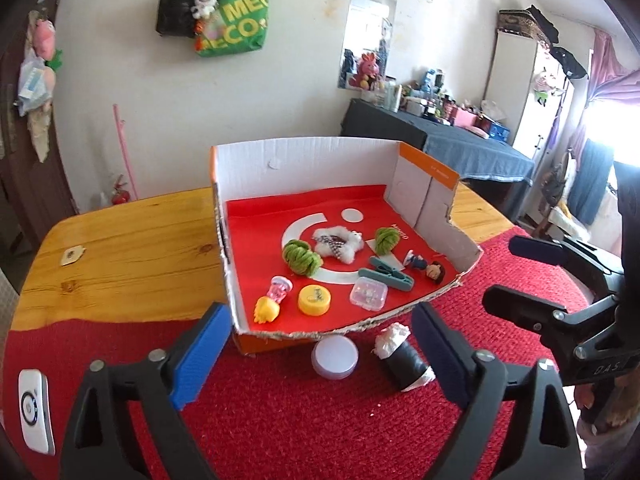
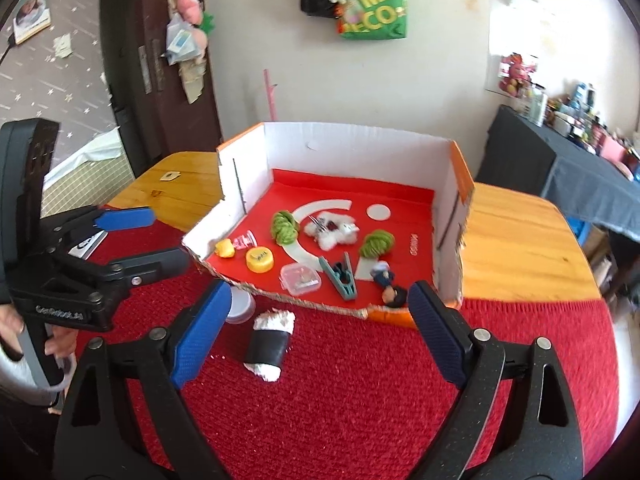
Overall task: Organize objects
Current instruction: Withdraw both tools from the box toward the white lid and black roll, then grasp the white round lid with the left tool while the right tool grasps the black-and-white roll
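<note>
A torn cardboard box (image 1: 304, 168) lined in red sits on the table. In it lie two green yarn balls (image 1: 302, 258), a white fluffy toy (image 1: 338, 244), a teal clothespin (image 1: 390, 276), a clear little case (image 1: 368, 294), a yellow cap (image 1: 315, 299), a yellow toy (image 1: 266, 310) and a small figurine (image 1: 426, 268). In front of the box, on the red cloth, rest a lavender round lid (image 1: 334, 356) and a black roll with white ends (image 1: 402, 360). My left gripper (image 1: 320, 312) is open above them, holding nothing. My right gripper (image 2: 320, 292) is open too, with the roll (image 2: 270, 346) below it.
A red knitted cloth (image 2: 360, 380) covers the near part of the wooden table (image 1: 120, 240). A white device (image 1: 36, 412) lies at the near left, a small tag (image 1: 72, 256) further back. Each gripper shows at the other view's edge. A cluttered dark-clothed table (image 1: 460, 144) stands behind.
</note>
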Motion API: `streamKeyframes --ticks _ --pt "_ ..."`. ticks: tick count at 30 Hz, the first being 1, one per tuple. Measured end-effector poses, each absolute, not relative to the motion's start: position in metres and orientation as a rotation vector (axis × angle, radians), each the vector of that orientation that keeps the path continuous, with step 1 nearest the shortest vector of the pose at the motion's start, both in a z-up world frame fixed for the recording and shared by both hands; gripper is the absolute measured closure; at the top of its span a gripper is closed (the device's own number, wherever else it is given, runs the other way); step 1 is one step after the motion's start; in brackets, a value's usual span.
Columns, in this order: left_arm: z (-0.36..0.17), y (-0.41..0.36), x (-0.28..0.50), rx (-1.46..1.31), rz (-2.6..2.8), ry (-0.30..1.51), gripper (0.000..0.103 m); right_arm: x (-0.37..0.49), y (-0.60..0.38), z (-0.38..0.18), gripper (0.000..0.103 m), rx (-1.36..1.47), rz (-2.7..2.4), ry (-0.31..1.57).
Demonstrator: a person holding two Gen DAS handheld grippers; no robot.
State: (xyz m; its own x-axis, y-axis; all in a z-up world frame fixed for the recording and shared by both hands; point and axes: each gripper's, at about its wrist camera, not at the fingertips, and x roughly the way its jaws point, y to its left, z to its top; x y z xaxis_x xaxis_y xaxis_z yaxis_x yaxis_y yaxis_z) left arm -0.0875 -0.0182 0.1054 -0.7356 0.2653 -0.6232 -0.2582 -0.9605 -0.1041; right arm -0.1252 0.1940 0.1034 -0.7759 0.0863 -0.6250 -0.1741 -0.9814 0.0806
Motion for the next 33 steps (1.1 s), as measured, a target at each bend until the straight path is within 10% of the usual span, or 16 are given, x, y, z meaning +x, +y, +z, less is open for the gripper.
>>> streamKeyframes --ticks 33 --pt "0.035 -0.023 -0.076 -1.148 2.768 -0.132 0.005 -0.124 0.191 0.032 0.011 -1.084 2.711 0.297"
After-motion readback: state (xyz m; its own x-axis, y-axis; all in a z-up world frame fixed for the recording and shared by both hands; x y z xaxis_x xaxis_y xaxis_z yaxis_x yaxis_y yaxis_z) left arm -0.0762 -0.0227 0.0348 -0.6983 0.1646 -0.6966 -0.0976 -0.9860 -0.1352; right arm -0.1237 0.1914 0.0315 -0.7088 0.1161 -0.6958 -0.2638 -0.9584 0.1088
